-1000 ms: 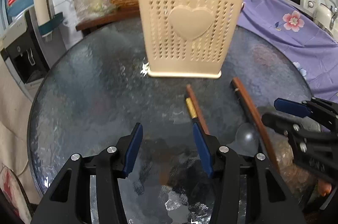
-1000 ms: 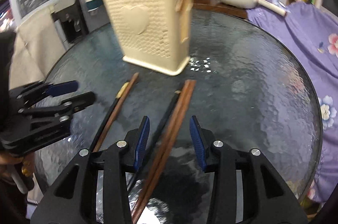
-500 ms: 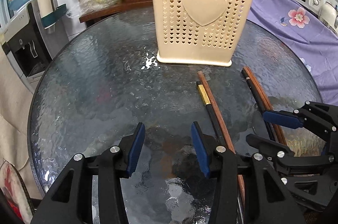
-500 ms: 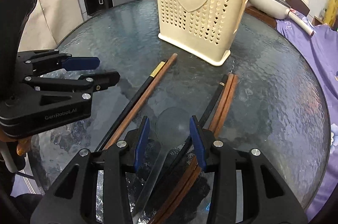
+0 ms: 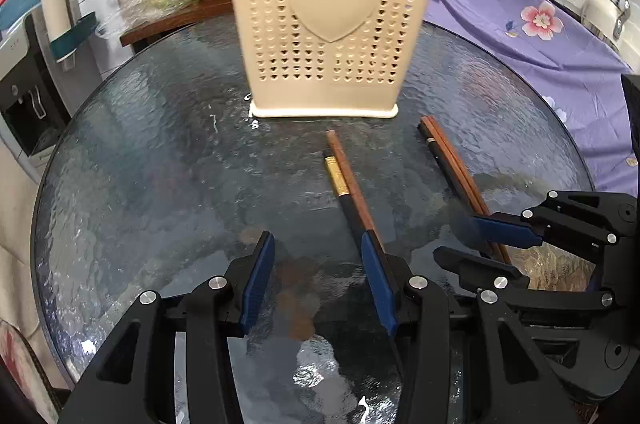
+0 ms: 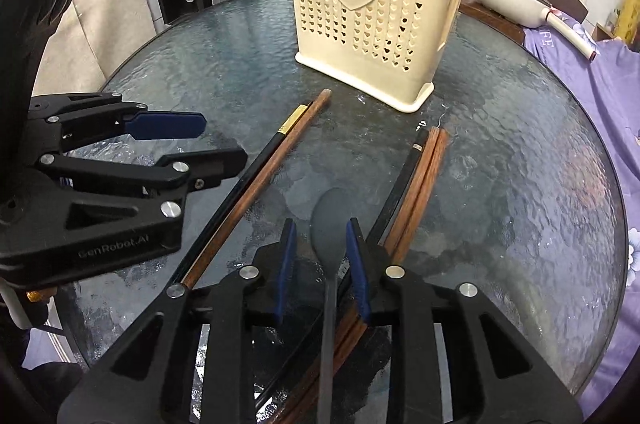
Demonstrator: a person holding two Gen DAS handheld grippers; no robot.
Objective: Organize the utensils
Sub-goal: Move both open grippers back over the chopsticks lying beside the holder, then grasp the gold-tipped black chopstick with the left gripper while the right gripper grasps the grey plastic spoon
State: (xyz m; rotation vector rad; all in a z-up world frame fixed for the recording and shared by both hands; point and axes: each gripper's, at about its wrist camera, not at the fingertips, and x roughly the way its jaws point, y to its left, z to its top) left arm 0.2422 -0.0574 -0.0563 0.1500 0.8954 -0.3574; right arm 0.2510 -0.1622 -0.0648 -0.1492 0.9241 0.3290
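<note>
Black tongs [image 6: 321, 256], blue pads [image 6: 286, 264], silver screws, "GenRobot.AI" marking.

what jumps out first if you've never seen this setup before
The cream utensil basket with its big raised heart stands upright at the far middle of the round glass table. In front of it lie two bundles of chopsticks, pointing toward the basket. Nearest, the right gripper has just been closing around a dark spoon whose handle runs between its blue pads, while the left gripper is open and empty.
</note>
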